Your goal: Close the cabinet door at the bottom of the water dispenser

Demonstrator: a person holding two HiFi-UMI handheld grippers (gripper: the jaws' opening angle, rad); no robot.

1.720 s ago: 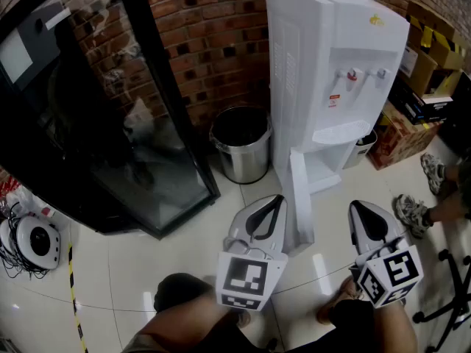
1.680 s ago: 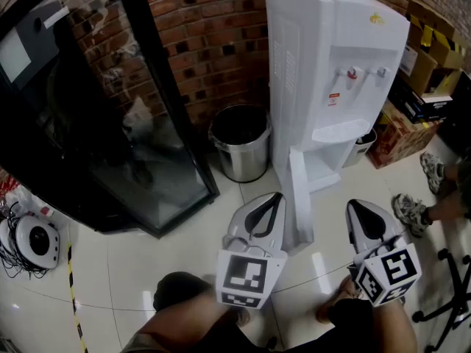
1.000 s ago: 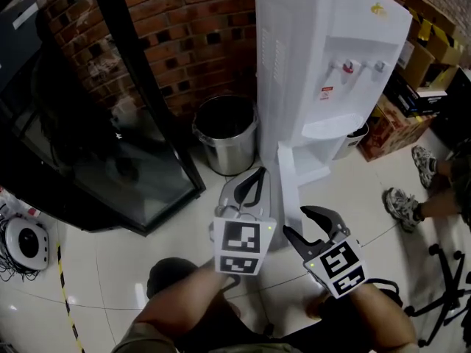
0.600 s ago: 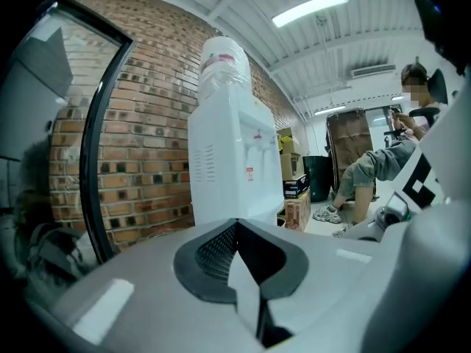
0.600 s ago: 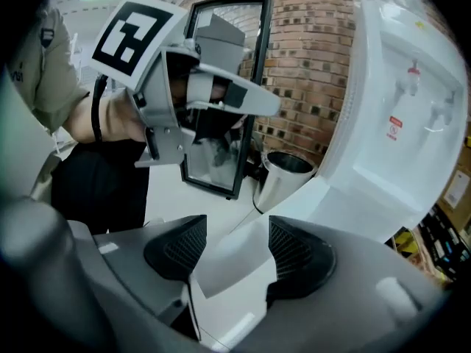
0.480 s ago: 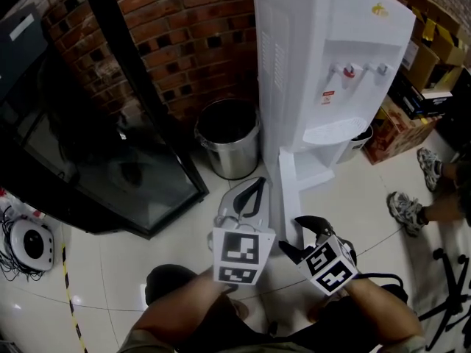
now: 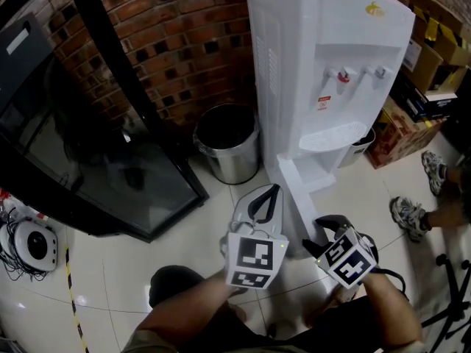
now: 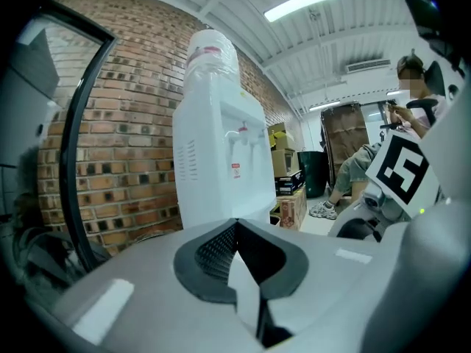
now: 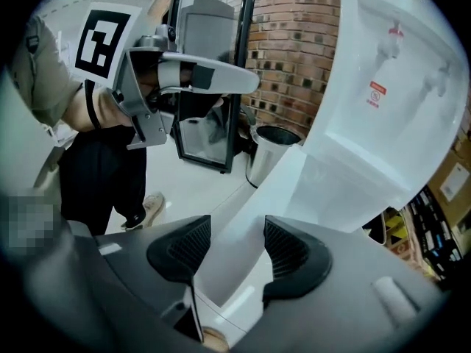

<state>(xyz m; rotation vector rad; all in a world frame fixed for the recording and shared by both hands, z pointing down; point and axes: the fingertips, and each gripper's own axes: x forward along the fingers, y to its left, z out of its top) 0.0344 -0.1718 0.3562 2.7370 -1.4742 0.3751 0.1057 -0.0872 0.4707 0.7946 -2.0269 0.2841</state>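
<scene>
The white water dispenser (image 7: 331, 50) stands against the brick wall. Its bottom cabinet door (image 7: 294, 197) hangs open and is seen edge-on. My left gripper (image 7: 274, 190) is shut with nothing in it, just left of the door, and its own view (image 8: 235, 226) faces the dispenser (image 8: 221, 145). My right gripper (image 7: 324, 234) is low at the door's outer edge. In the right gripper view the jaws (image 9: 237, 245) straddle the door (image 9: 294, 182) and are closing. I see no firm press of the pads on the door.
A steel bin (image 7: 228, 142) stands left of the dispenser, with a black glass-fronted cabinet (image 7: 88, 138) further left. Cardboard boxes (image 7: 427, 57) are stacked at the right. A person's shoes (image 7: 408, 215) and a chair base (image 7: 449, 285) are on the floor at right.
My right gripper swung from the door's right side down onto its outer edge, jaws now astride it. My left gripper shifted slightly toward the door.
</scene>
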